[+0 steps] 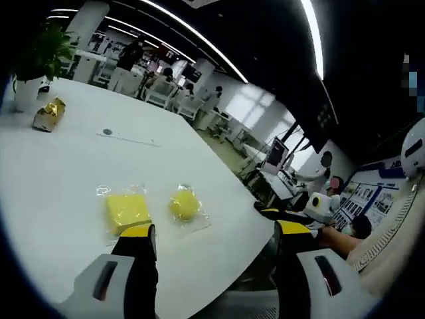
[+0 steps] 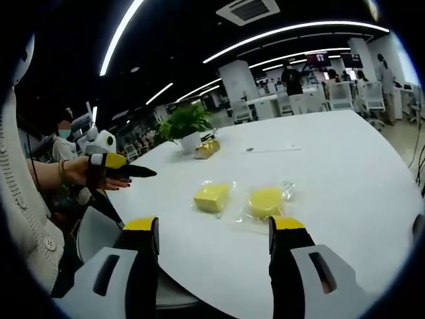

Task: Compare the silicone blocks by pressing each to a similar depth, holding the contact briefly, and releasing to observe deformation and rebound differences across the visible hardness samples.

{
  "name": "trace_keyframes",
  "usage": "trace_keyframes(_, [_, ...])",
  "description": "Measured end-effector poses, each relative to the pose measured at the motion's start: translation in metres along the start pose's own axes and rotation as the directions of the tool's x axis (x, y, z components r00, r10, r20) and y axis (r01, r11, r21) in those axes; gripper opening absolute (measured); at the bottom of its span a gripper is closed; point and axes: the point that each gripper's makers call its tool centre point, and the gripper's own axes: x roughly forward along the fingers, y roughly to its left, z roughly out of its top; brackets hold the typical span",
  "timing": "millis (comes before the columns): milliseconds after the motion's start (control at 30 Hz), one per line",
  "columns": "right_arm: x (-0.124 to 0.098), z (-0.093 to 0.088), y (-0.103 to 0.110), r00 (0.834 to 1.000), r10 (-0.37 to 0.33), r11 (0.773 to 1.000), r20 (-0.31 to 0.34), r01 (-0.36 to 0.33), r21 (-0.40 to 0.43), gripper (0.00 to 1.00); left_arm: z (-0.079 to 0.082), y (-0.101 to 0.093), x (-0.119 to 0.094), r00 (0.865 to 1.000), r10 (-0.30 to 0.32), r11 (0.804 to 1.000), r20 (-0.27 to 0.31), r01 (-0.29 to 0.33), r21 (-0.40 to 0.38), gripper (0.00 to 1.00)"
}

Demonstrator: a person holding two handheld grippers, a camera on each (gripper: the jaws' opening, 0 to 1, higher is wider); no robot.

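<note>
Jaws of the left gripper (image 1: 216,242) and right gripper (image 2: 214,236) are held wide, empty, near two bagged, likely soft, slippery silicone blocks (image 2: 212,197), best pressed at centre.

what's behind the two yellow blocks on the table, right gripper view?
Behind the square yellow block and the round yellow block, farther along the white table, sit a gold box and a potted plant. The box hides part of the pot's base.

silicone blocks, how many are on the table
2, both yellow and in clear wrappers on the white table: a square block and, beside it, a round block. No others seen.
</note>
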Motion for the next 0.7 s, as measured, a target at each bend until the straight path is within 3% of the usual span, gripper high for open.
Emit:
trace_keyframes(100, [0.001, -0.005, 0.001, 1.0, 0.003, 1.0, -0.009, -0.003, 0.009, 0.62, -0.004, -0.001, 0.024, 0.998, -0.022, 1.0, -0.066, 0.021, -0.018, 0.74])
trace_keyframes(267, [-0.001, -0.008, 0.0, 1.0, -0.001, 1.0, -0.003, 0.001, 0.026, 0.62, -0.001, 0.002, 0.053, 0.994, -0.036, 0.997, -0.105, 0.028, -0.071, 0.77])
trace_keyframes(533, [-0.005, -0.01, -0.004, 1.0, -0.006, 0.999, 0.003, 0.006, 0.047, 0.61, 0.012, 0.023, 0.088, 0.994, -0.005, 0.984, -0.112, -0.015, -0.176, 0.75])
trace_keyframes(700, [-0.009, -0.011, -0.007, 1.0, 0.002, 0.999, -0.002, -0.002, 0.048, 0.61, 0.009, 0.038, 0.12, 0.99, -0.007, 0.968, -0.141, -0.028, -0.25, 0.72])
